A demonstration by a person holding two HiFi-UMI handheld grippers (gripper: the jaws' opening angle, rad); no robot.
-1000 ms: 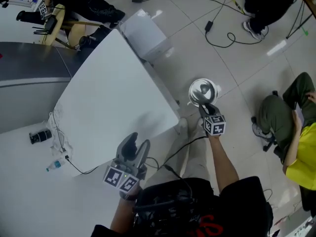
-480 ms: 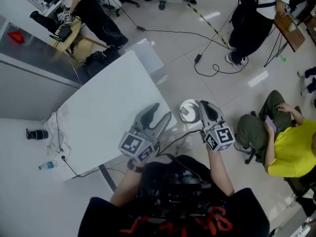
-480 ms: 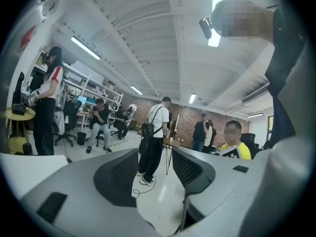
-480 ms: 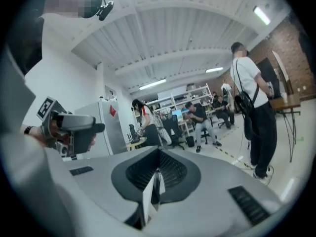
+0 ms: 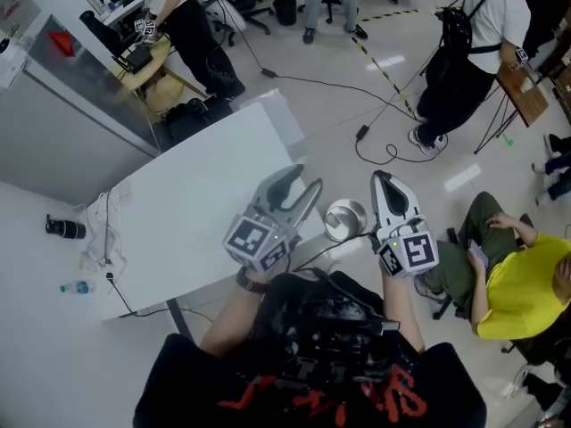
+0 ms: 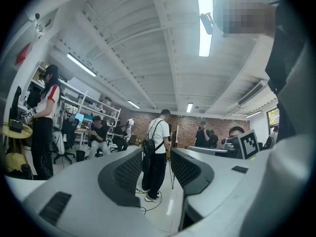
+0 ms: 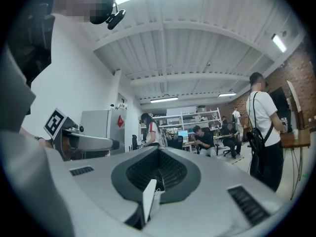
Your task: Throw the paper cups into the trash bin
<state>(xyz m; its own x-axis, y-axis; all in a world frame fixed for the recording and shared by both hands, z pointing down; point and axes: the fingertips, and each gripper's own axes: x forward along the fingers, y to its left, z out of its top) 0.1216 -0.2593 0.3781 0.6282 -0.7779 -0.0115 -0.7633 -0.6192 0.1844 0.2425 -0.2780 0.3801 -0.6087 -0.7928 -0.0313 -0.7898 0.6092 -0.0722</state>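
Note:
No paper cup shows in any view. The round silver trash bin (image 5: 328,223) stands on the floor just off the white table's (image 5: 192,212) near corner, between my two grippers. My left gripper (image 5: 306,182) is held level over that corner, and its jaws stand apart with nothing between them. In the left gripper view (image 6: 157,163) only the room and a standing person show through the gap. My right gripper (image 5: 383,179) hangs to the right of the bin and well above it. Its jaws are shut, and the right gripper view (image 7: 158,156) shows no cup between them.
A person in a yellow shirt (image 5: 522,283) sits close on the right. Another person with a backpack (image 5: 468,47) stands beyond. Black cables (image 5: 379,105) trail over the floor. A bottle (image 5: 76,286) and a black cylinder (image 5: 64,228) lie left of the table.
Both grippers have come up from low positions to chest height. The right one was down over the bin's opening and is now above and beside it.

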